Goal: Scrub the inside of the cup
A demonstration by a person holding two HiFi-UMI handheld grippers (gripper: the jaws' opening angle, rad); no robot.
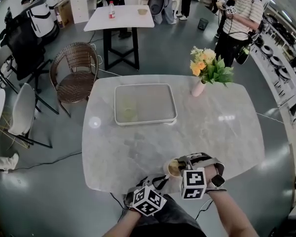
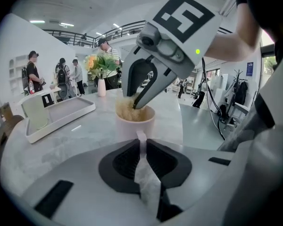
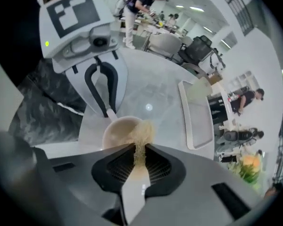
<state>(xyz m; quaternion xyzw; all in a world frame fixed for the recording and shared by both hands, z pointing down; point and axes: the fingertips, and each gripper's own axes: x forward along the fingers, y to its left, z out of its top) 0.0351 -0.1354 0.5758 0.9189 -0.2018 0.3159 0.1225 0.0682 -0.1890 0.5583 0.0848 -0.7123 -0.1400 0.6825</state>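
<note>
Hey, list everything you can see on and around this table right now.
table: one, grey-white marble, centre
tray: one, white, far-middle of table
pale green item: one, inside tray, kind unclear
vase: one, pink, right of tray
flowers: one bunch, yellow-orange, in vase
cup: one, pale cream, near table edge
scrubber: one, tan, inside cup
wicker chair: one, brown, left of table
left tongs: one, white, shut on cup
right tongs: one, white, shut on scrubber

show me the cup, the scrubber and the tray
cup (image 2: 127,125), left gripper view, on its front wall
scrubber (image 3: 142,130), right gripper view, on its fibrous tuft
tray (image 1: 145,122), head view, on its near rim
</note>
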